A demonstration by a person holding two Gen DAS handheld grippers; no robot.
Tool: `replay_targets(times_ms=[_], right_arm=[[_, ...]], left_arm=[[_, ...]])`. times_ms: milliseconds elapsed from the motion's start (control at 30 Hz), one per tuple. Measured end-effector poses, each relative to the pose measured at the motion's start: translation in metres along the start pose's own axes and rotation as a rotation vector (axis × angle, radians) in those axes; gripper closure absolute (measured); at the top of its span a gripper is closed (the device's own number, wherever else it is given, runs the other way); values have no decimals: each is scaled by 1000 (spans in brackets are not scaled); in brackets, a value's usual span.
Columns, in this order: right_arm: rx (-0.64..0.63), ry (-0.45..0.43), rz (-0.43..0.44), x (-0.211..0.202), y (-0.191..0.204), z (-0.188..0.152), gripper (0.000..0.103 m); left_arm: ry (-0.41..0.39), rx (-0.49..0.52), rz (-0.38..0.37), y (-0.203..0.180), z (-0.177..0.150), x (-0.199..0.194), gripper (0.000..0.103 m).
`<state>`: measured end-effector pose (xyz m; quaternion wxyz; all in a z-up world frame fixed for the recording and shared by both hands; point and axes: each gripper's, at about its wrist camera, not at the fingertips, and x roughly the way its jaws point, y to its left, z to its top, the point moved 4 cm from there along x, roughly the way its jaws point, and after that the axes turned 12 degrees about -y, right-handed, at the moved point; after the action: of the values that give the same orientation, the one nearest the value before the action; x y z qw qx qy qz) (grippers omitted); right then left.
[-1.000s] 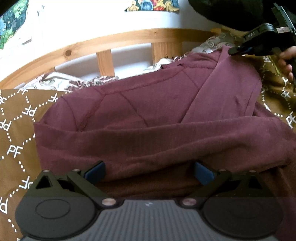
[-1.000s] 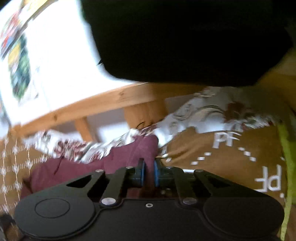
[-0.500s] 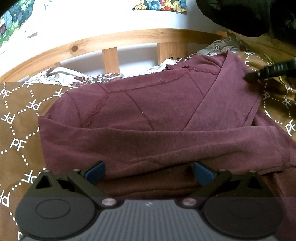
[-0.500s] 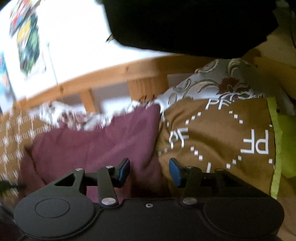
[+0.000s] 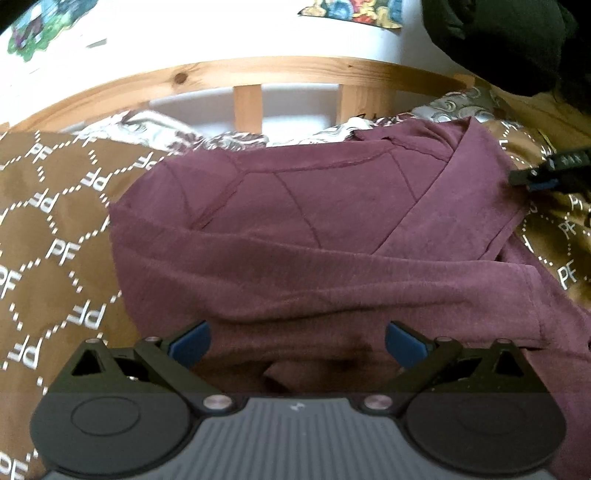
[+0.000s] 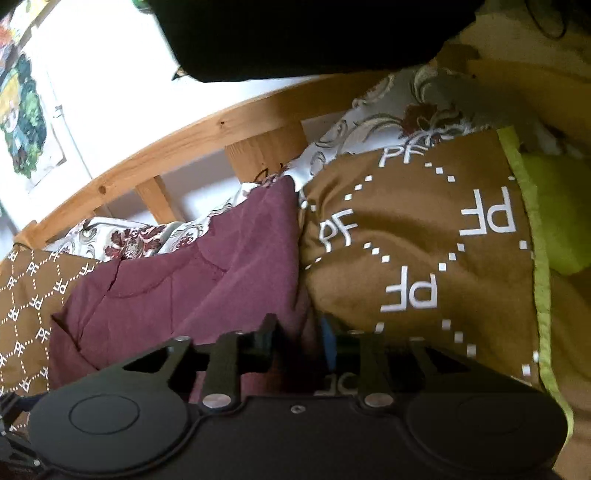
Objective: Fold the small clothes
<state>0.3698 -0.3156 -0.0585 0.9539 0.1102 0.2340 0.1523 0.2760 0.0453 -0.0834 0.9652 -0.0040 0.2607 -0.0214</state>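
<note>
A maroon long-sleeved top (image 5: 295, 236) lies partly folded on a brown blanket printed with white "PF" (image 5: 48, 229). One sleeve is folded across its front. My left gripper (image 5: 295, 341) is open and empty, its blue pads (image 5: 188, 341) low over the near edge of the top. My right gripper (image 6: 299, 339) sits at the top's right edge (image 6: 236, 273), with cloth between its blue pads; its jaws are close together, and their grip is hidden. Its tip shows in the left wrist view (image 5: 546, 173) at the far right.
A wooden bed rail (image 5: 258, 74) with slats runs along the back, with a floral sheet (image 5: 162, 125) below it. A green edge and cushion (image 6: 554, 206) lie at the right. A dark garment (image 6: 314, 33) hangs above.
My right gripper let go of the top's far right corner, opened, moved down the right edge, and its jaws have drawn together around the cloth there. My left gripper stayed open and barely moved.
</note>
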Motion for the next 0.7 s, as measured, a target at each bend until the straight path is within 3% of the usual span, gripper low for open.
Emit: replay_targets(times_ms=[167, 367, 467, 700], right_arm=[[-149, -24, 25, -41, 32, -14, 36], [-307, -53, 81, -108, 77, -51, 12], [-368, -60, 93, -137, 92, -71, 5], [-513, -15, 90, -194, 109, -131, 1]], left_arm=[[28, -49, 16, 4, 0, -20, 1], [32, -46, 32, -1, -2, -60, 1], [31, -18, 29, -7, -11, -82, 1], [34, 57, -8, -24, -40, -129, 1]])
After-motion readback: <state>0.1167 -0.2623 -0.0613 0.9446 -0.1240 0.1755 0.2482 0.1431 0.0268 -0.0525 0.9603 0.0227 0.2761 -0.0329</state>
